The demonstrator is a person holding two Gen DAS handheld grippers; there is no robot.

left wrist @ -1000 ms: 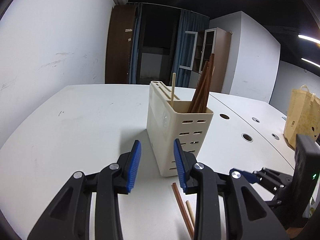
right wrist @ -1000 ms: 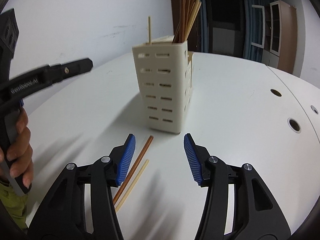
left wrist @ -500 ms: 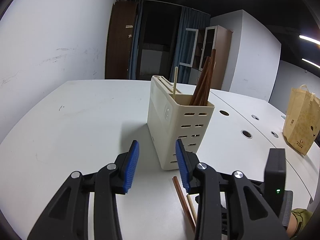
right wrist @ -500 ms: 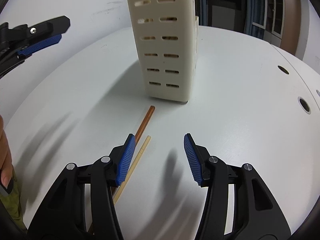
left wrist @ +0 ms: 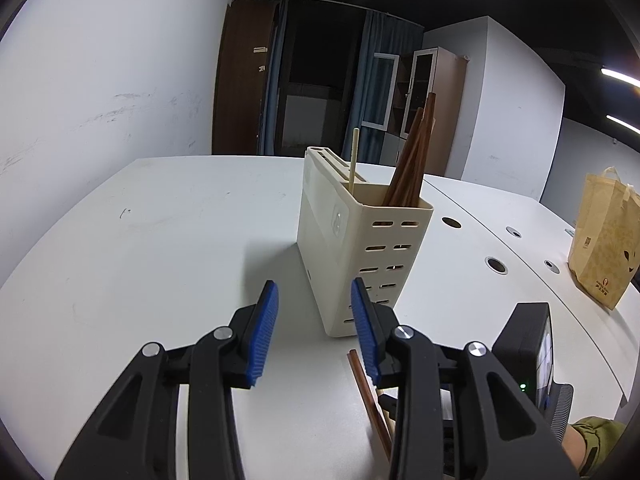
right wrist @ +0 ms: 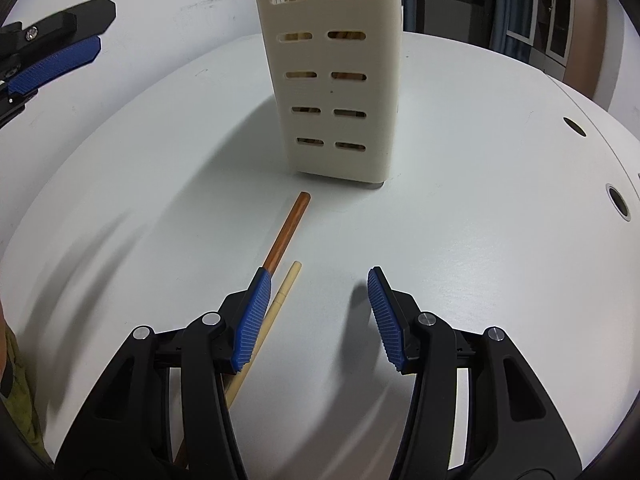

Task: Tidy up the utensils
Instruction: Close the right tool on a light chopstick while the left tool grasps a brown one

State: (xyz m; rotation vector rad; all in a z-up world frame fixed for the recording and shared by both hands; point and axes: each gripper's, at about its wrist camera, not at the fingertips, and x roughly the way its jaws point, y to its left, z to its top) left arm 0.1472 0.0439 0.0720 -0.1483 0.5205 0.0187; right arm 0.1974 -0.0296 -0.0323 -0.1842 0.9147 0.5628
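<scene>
Right tongs [right wrist: 318, 318]: parted, holding nothing; they have dropped low over the bench [right wrist: 480, 240] since a second ago, so a pickup looks imminent.
Loose chopsticks: brown chopstick [right wrist: 286, 236] and pale chopstick [right wrist: 280, 300] lie side by side before the holder, beside the right tongs' left pad.
Left tongs [left wrist: 314, 332]: parted, empty, unmoved, short of the holder.
Holder [left wrist: 360, 256]: upright; brown sticks inside.
Writing: bag [left wrist: 604, 244] print unreadable.

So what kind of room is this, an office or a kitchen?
Most likely an office or meeting room: a big white table with round cable holes, a glass-door cabinet at the back, and curtains.
</scene>
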